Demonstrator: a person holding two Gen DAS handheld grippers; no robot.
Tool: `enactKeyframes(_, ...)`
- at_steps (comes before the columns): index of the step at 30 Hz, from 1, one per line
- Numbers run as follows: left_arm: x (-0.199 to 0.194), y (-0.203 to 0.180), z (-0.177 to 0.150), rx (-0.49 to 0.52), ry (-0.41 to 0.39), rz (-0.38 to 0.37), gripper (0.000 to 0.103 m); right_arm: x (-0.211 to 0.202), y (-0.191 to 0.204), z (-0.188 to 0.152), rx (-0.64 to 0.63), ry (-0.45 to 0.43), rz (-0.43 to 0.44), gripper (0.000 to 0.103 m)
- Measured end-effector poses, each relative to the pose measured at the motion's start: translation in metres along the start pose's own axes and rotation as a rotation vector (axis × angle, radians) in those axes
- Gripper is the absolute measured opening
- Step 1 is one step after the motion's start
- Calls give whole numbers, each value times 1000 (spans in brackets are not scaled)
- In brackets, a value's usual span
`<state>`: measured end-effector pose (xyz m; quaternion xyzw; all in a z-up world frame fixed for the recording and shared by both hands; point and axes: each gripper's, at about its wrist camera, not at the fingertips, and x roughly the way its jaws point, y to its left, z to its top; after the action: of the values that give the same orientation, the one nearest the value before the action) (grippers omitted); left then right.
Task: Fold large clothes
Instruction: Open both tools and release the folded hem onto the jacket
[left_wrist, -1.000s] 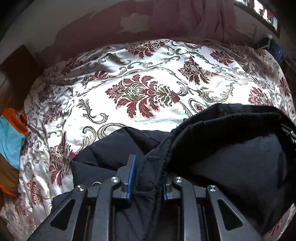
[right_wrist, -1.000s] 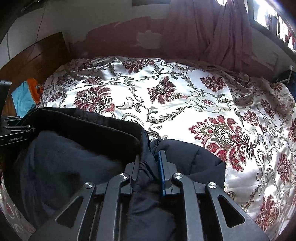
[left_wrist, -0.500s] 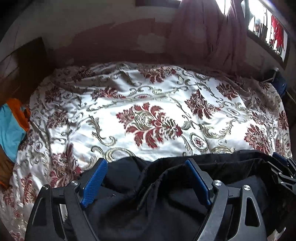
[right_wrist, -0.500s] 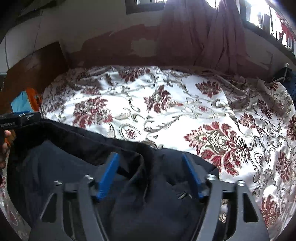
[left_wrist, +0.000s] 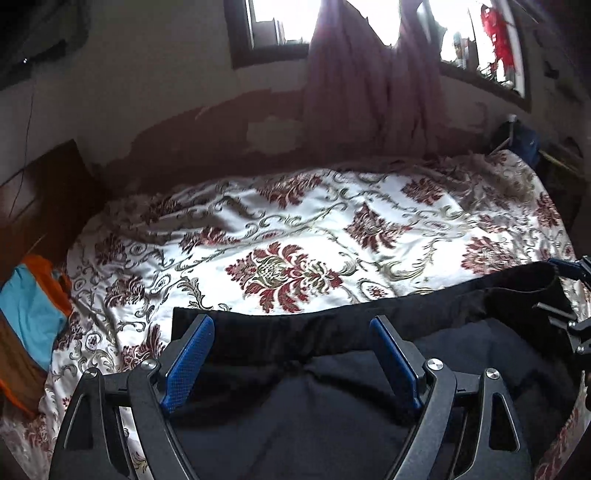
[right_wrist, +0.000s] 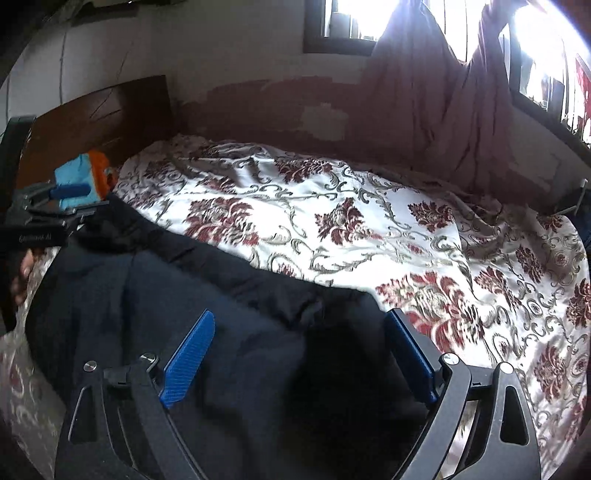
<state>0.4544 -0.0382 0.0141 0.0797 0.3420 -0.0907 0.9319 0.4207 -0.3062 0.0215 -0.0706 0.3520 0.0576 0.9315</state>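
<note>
Left tool (left_wrist: 291, 354): fingers apart — gripping nothing.
Right tool (right_wrist: 299, 356): likewise apart.
Dark garment (right_wrist: 229, 332): lies on bed (left_wrist: 295, 229) — ready for folding.

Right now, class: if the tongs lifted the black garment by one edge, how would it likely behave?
The black garment would probably sag; it lies in soft folds. It looks thick, perhaps padded, so likely bulky. On the satiny bedspread it might slide when pushed.

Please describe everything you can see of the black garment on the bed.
The black garment is large and dark, of matte, slightly padded-looking fabric. It lies spread on the near part of the floral bedspread, its far edge a thick folded band. The open left gripper and right gripper straddle it without clamping.
</note>
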Motion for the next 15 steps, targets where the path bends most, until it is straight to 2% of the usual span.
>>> enactKeyframes(3, -10, -7, -10, 22, 5, 4, 85, -16, 2, -12, 3, 22, -15, 91)
enactKeyframes(5, -11, -12, -18, 25, 37, -6, 85, -25, 2, -20, 31, 37, -24, 92)
enactKeyframes(8, -13, -18, -33, 13, 90, -43, 85, -27, 3, -31, 94, 83, 35, 93)
enactKeyframes(13, -10, -27, -67, 12, 219, -101, 85, -16, 14, -57, 77, 183, 135, 93)
enactKeyframes(15, -7, -30, -79, 4, 262, -134, 85, -7, 13, -66, 93, 229, 141, 93)
